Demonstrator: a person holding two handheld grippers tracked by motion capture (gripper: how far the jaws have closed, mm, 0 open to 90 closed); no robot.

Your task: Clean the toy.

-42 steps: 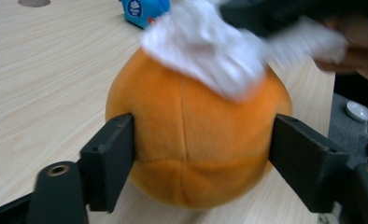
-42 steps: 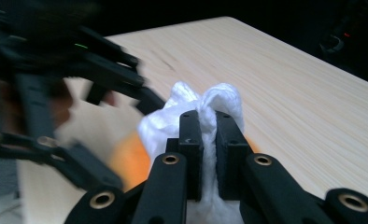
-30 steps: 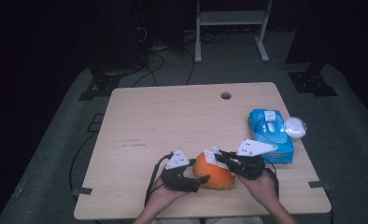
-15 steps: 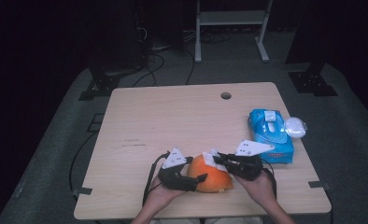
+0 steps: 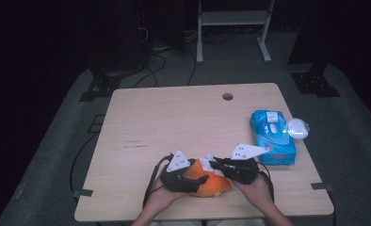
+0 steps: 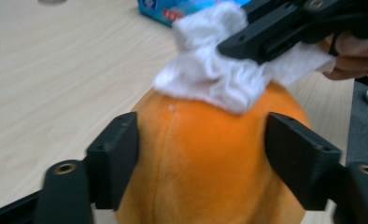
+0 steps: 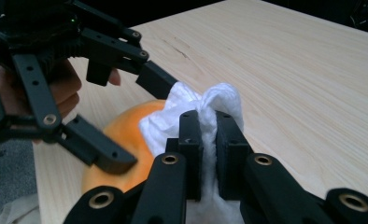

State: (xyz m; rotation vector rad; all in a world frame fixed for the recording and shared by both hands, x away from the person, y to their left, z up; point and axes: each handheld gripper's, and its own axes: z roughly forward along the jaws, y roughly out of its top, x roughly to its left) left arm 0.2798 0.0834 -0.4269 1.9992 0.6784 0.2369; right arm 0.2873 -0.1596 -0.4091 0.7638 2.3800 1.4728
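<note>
The left tool (image 6: 201,154) has just been closing around the orange plush (image 6: 205,158), its pads against the sides. The right tool (image 7: 209,135), clamped tight on a white wipe (image 7: 205,105), rubs the top; next, probably, a fresh patch.

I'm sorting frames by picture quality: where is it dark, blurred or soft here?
High view: the table is evenly lit, the room behind nearly black. Left gripper view: the orange plush toy is sharp enough, the right tongs and white wipe look slightly soft, the blue pack blurred. Right gripper view: its own jaws are sharp, the left tongs dark, no glare.
</note>
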